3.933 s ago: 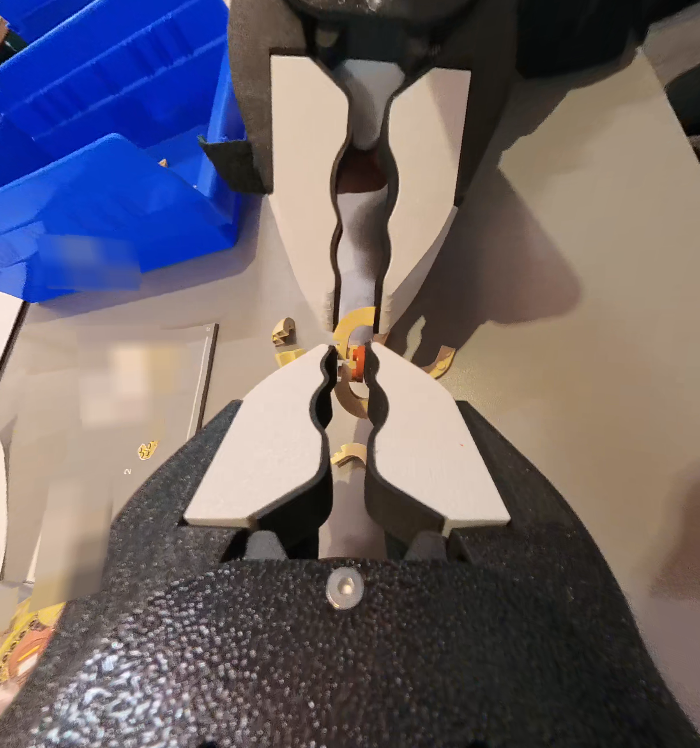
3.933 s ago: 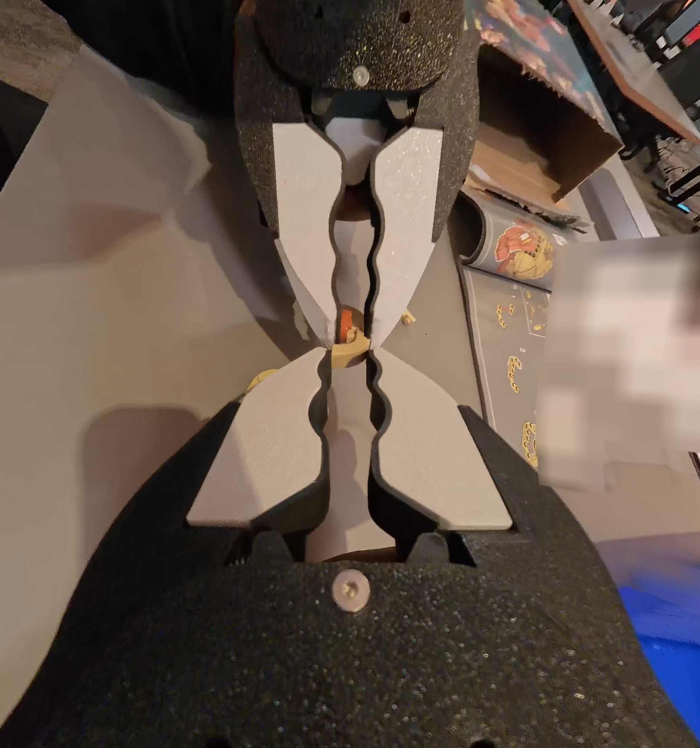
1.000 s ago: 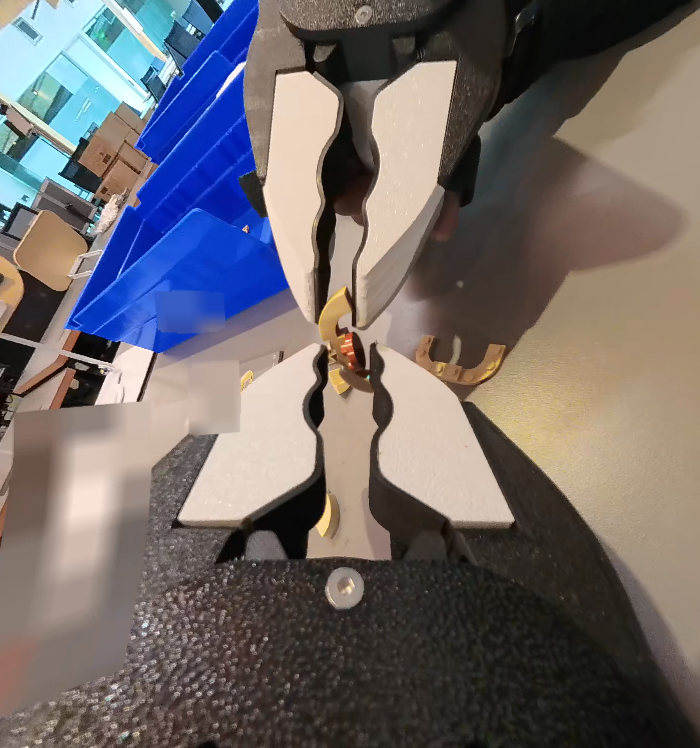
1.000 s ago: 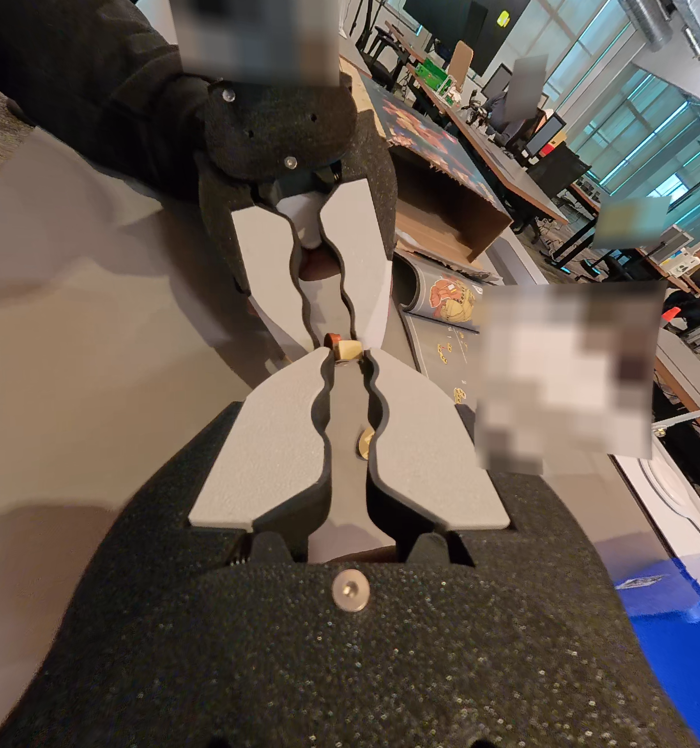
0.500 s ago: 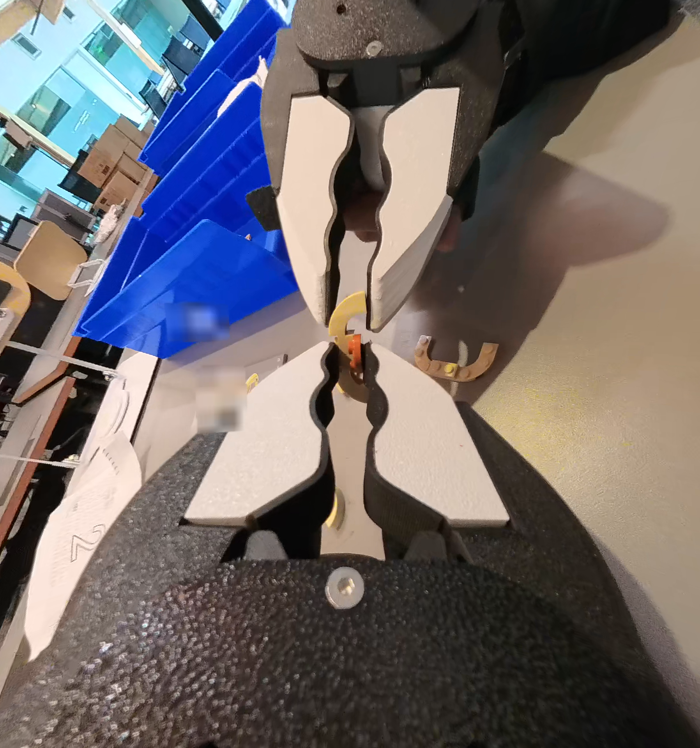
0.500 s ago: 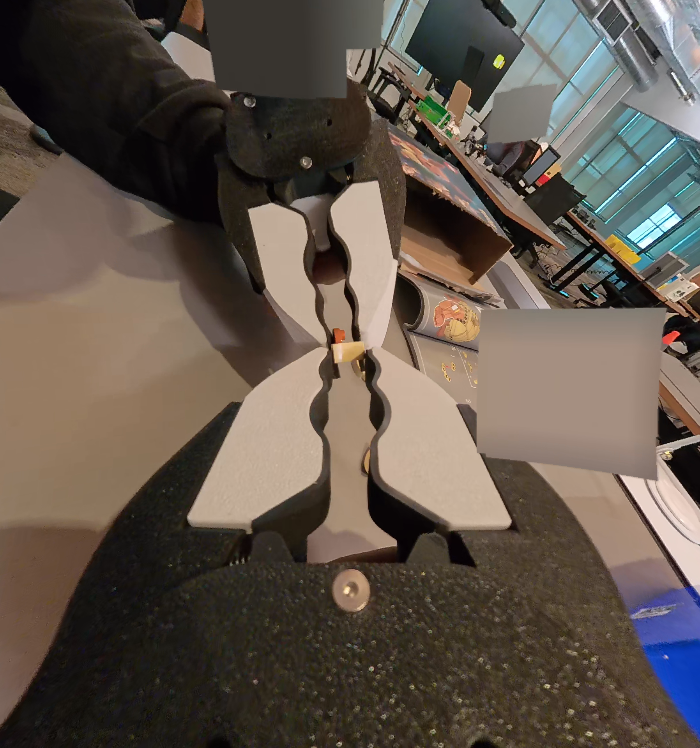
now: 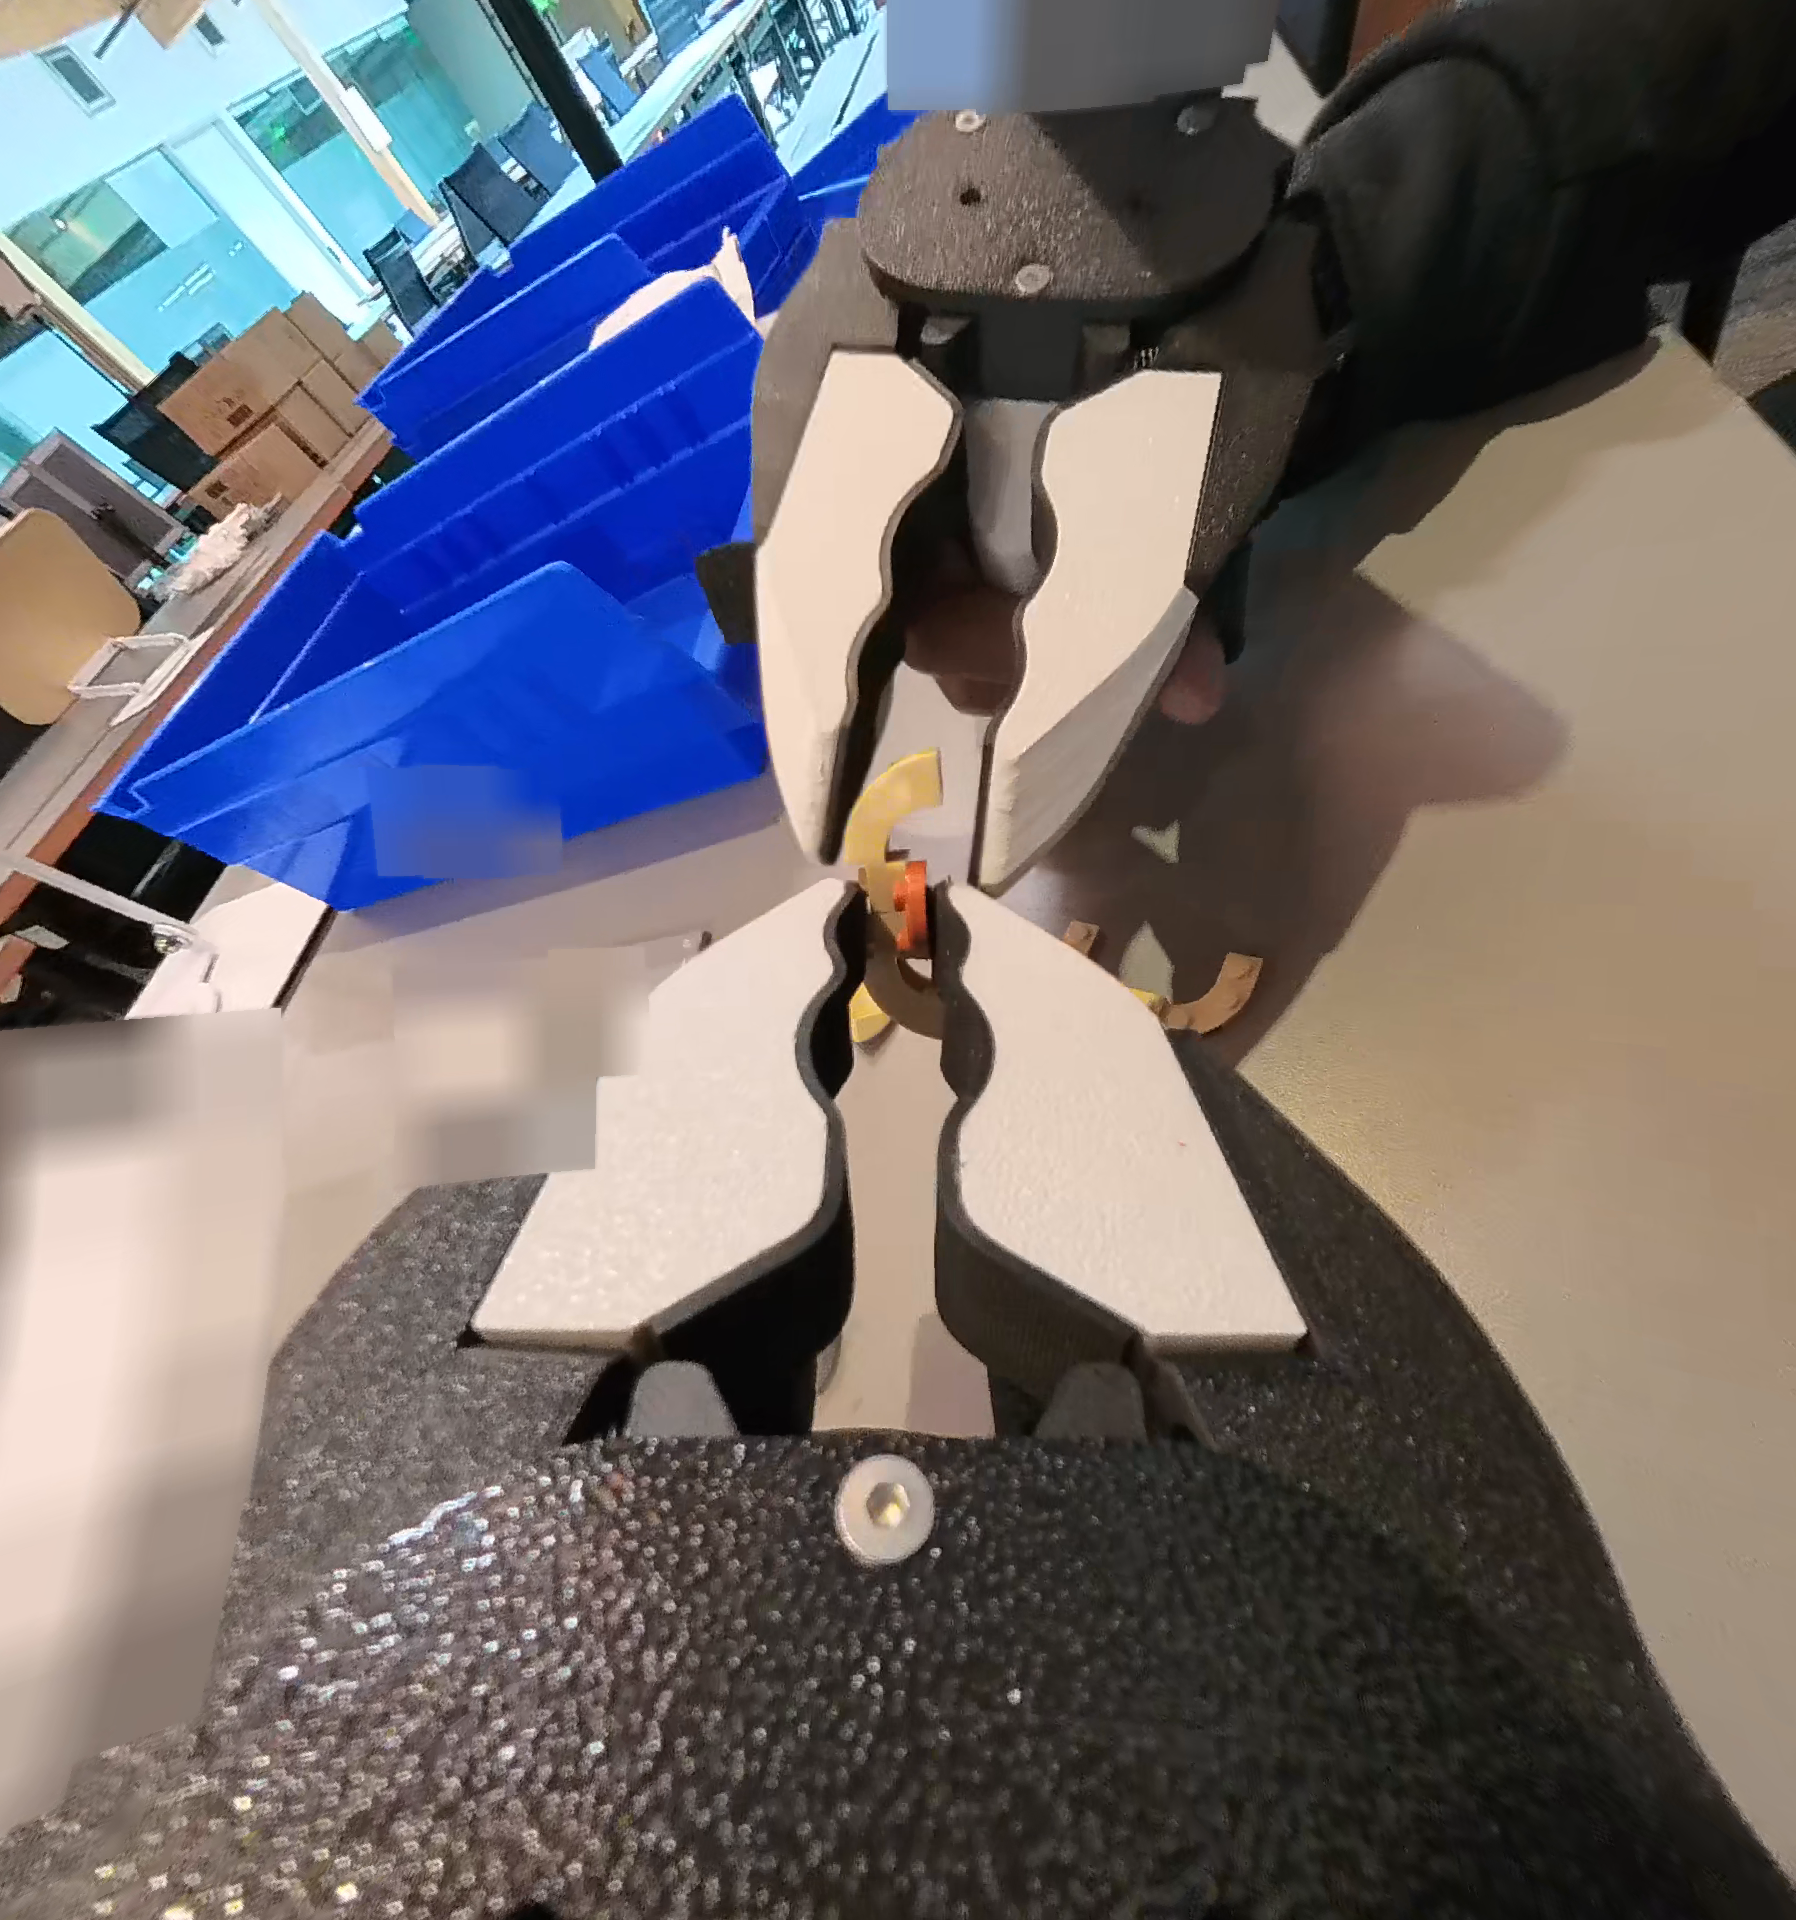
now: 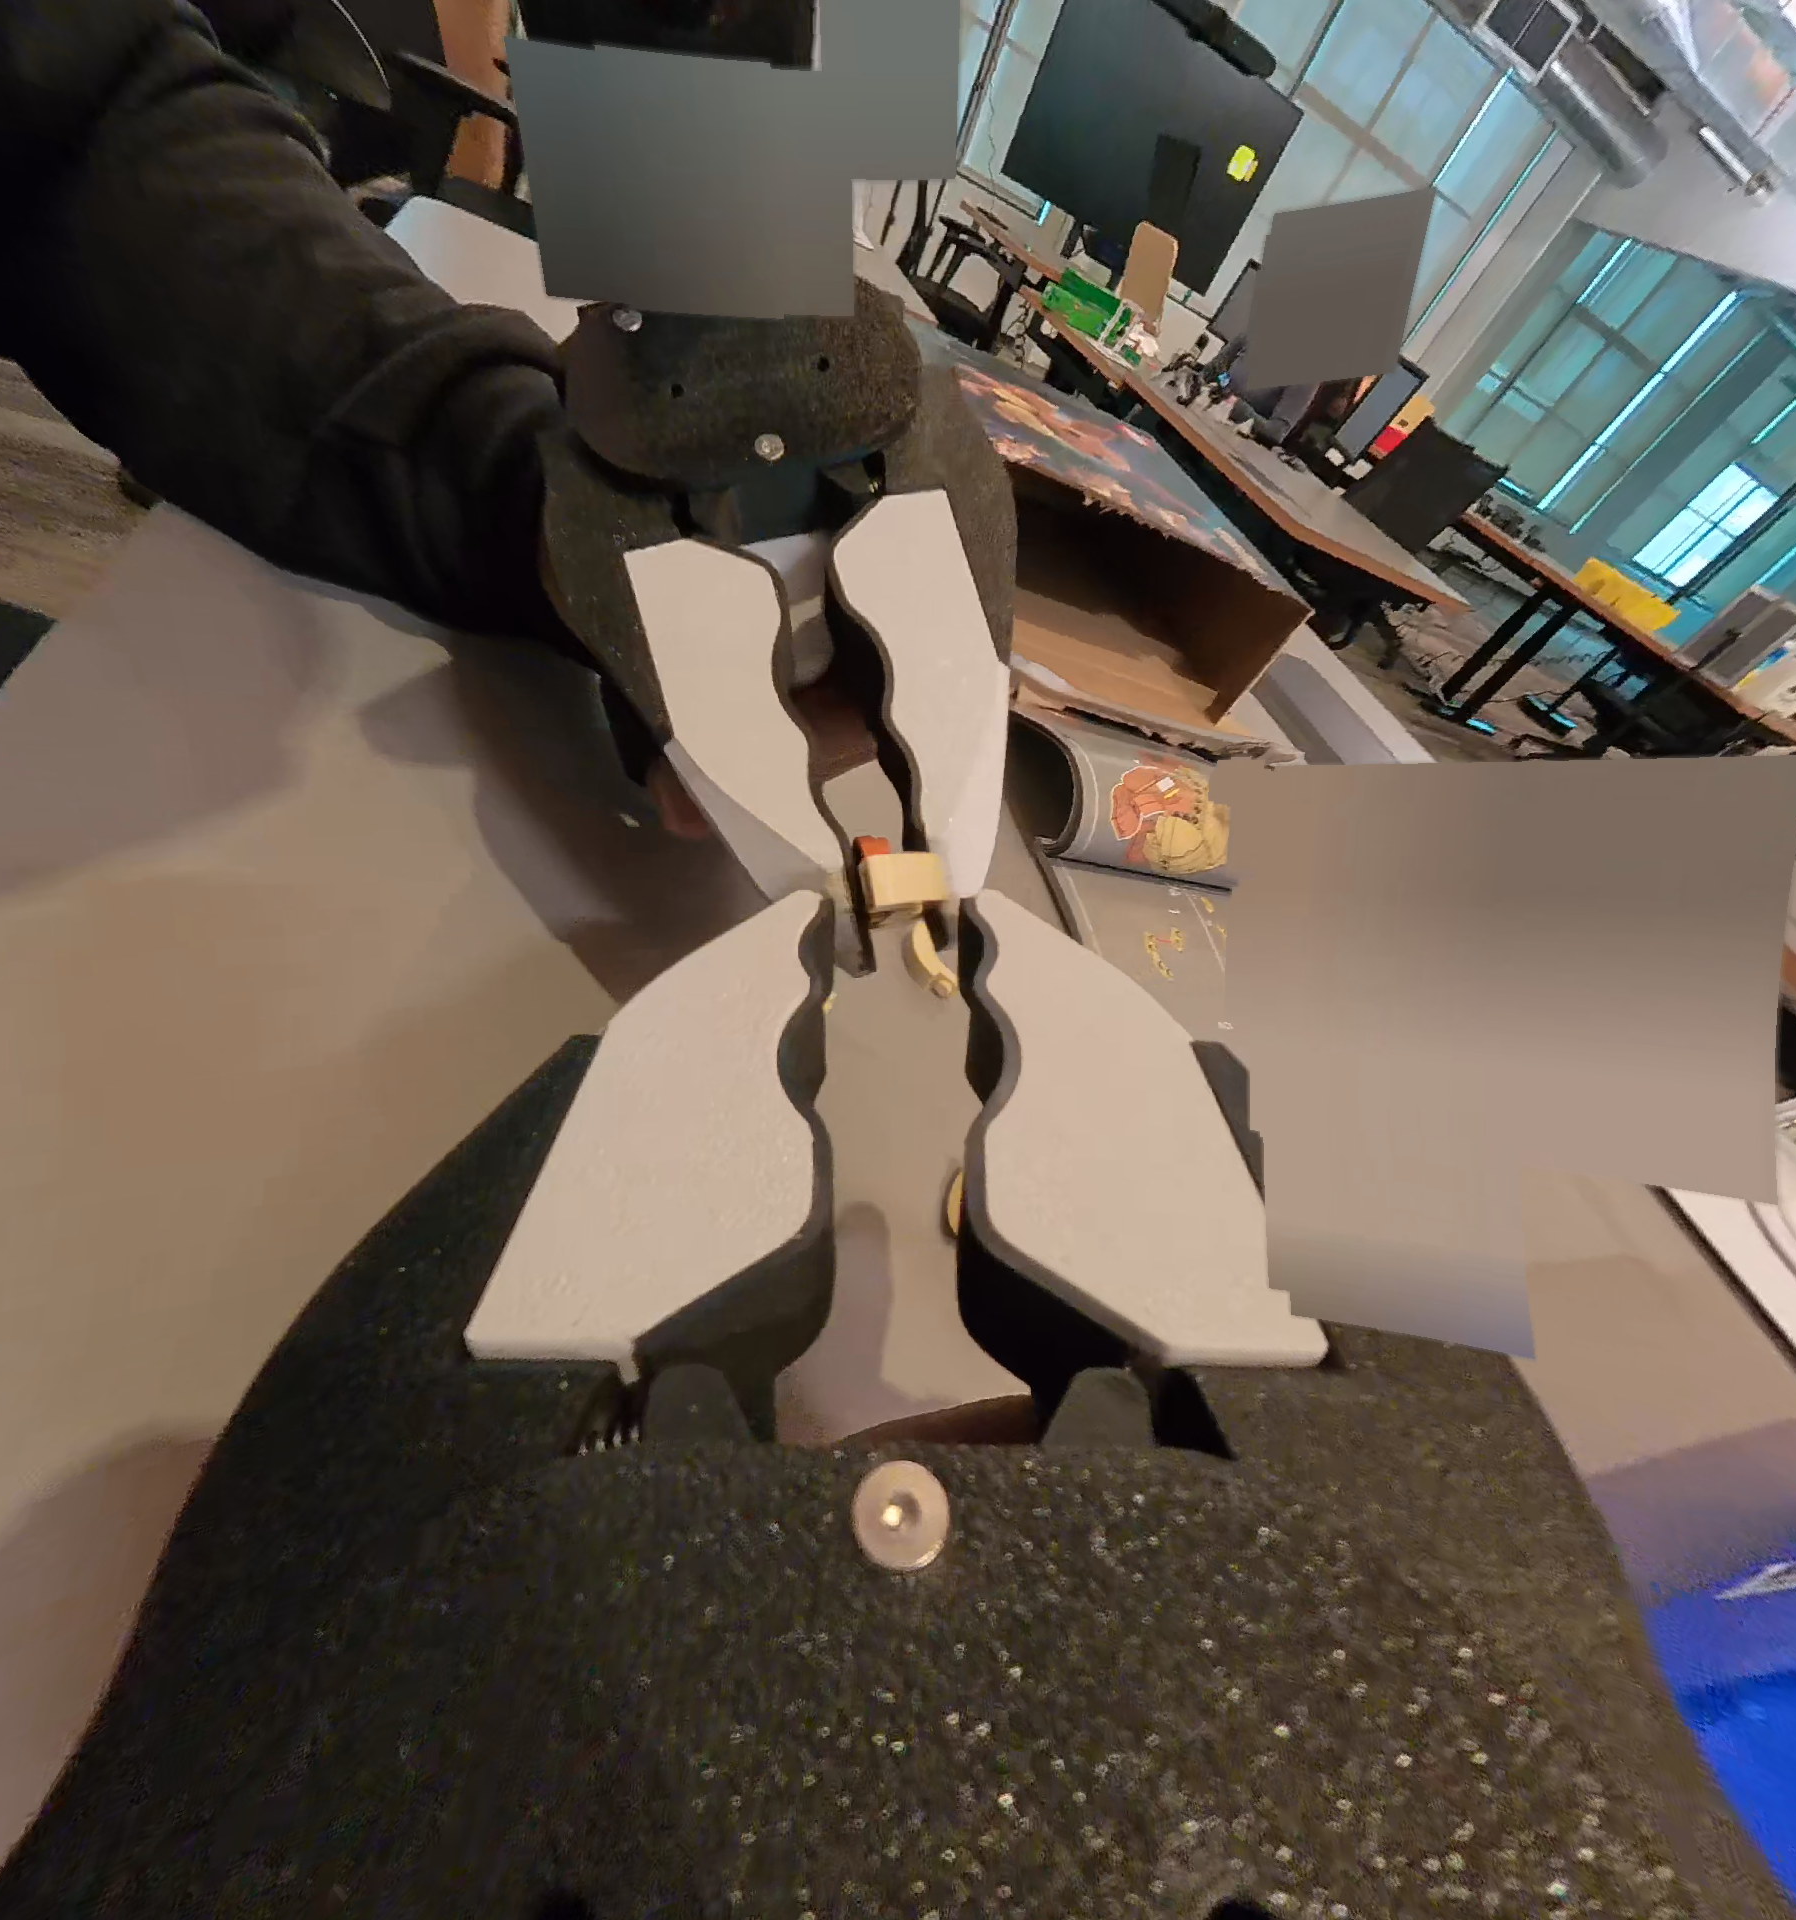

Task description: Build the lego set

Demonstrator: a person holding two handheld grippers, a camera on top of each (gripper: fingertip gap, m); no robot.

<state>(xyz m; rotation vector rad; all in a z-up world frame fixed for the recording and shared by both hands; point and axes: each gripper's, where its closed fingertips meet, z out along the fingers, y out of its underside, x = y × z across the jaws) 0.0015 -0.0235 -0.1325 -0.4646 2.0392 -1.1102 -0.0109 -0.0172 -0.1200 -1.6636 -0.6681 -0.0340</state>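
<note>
Tan and orange plastic sits where the two pairs of tongs meet tip to tip above the bench (image 7: 1496, 1143). The left tongs (image 7: 899, 925) are pinched on a small brick assembly (image 7: 909, 914): an orange piece against the right pad, tan curved pieces beside it, the pads pressing from either side. A tan arc (image 7: 889, 805) rises out of that assembly and reaches up into the opposing right tongs (image 7: 904, 821), whose fingers (image 7: 821, 644) stand apart with clear space beside the arc, so they surround it without pinching.

From the right wrist view, the same holds: the right tongs (image 8: 894, 935) are spread, the tan block (image 8: 899, 881) of the assembly and a little curved arm (image 8: 925, 966) lying between their pads with a gap on the right side. The left tongs (image 8: 878, 862) come in from directly ahead, and the assembly lies along the shared line of both tools, nearest to and held by the left.

Outward, a loose tan arch piece (image 7: 1211, 1003) lies on the bench just right of the left tongs. Blue bins (image 7: 478, 665) stand to the left; a curled printed booklet (image 8: 1154, 810) and an open cardboard box (image 8: 1164, 634) lie beyond on the right wrist view's far side. A dark sleeve (image 7: 1496, 239) holds the right tool.
</note>
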